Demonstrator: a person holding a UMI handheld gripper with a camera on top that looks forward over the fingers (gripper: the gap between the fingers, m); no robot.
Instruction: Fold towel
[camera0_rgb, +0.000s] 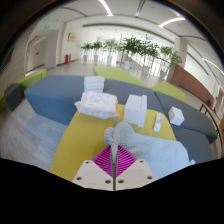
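The gripper has its two fingers drawn close together, their magenta pads pinching a fold of the white towel between them. The towel lies bunched on the near part of a table whose top is yellow down the middle and blue-grey at either side, and most of its cloth spreads off to the right of the fingers, with a raised tuft just ahead of them. Beyond the fingers, near the middle of the table, sits a loose heap of white cloth, and behind that a neater folded white stack. To the right stand a white box, a small bottle and a white cube. Potted plants line the far side of the bright hall.
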